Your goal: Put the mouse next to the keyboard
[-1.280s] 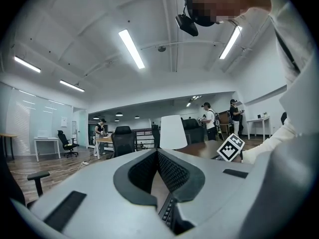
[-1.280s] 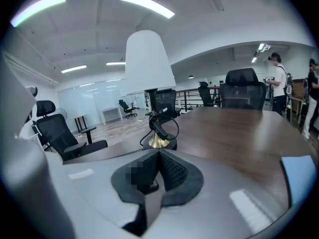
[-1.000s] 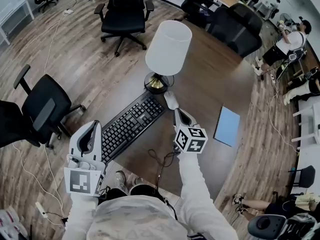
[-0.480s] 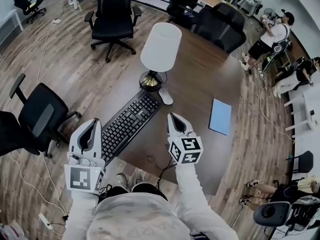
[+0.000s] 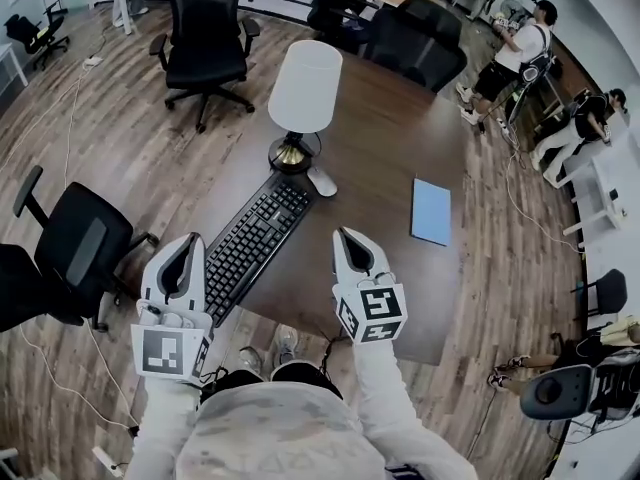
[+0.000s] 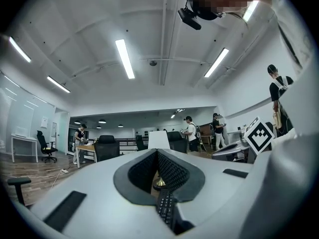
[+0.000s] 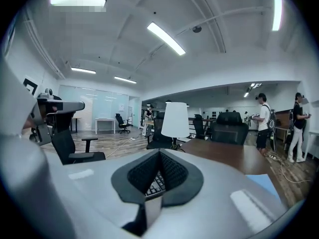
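The small grey-white computer mouse [image 5: 322, 181] lies on the dark brown wooden bench [image 5: 390, 128], just beside the far corner of the black full-size keyboard [image 5: 255, 240]. The keyboard runs slantwise from 7 o'clock to 1 o'clock, and the mouse sits off its 1 o'clock end, close to the brass foot of the white-shaded table lamp [image 5: 305, 73], which stands at 11 o'clock from it. A flat light-blue pad [image 5: 432, 211] lies well apart at 4 o'clock.

My left gripper [image 5: 188, 240] hangs at the near edge of the bench by the keyboard's 7 o'clock end. Its jaws are together at the tips with nothing between them. My right gripper [image 5: 345, 234] hangs over the near part of the bench at 6 o'clock from the mouse, well clear of it. Its jaws are likewise closed on nothing.

I judge the placing step done, since the mouse already lies where the task wants it and neither gripper touches it. The next move calls for little: I keep both grippers away from the bench things. If the mouse ought to sit squarer to the keyboard, I would open the right gripper and reach toward 12 o'clock.
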A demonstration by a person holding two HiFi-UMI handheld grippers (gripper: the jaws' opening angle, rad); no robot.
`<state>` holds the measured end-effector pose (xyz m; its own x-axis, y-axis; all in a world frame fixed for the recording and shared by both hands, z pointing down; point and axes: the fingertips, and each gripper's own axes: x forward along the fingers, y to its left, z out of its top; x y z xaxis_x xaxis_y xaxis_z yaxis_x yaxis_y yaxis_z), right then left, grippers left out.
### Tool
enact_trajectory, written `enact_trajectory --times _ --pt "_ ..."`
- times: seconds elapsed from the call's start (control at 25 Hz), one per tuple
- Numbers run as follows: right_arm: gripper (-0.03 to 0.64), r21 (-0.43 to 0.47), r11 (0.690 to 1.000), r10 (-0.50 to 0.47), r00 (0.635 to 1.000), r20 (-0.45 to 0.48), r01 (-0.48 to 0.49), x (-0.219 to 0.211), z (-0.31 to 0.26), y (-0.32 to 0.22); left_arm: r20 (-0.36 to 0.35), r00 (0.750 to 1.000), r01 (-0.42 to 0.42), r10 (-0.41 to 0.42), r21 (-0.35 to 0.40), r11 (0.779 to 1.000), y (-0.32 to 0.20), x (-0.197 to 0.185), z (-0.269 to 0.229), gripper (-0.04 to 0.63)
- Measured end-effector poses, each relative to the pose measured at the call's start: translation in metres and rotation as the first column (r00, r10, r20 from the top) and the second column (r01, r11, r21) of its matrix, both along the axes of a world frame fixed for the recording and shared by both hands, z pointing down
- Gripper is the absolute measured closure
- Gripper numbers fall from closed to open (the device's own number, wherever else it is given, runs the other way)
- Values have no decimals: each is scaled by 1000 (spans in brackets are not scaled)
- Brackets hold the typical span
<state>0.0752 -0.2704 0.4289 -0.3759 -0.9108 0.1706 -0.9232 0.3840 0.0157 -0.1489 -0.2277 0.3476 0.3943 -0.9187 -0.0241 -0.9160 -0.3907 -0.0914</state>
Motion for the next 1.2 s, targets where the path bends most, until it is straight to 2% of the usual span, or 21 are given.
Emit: enact_trajectory --times 0.68,1.2 --pt "607 132 986 95 995 27 -98 12 -57 73 -10 995 -95 96 43 995 26 17 -15 589" --pt "607 201 971 120 990 74 -133 15 -75 102 -13 992 -126 127 59 990 40 24 -16 589"
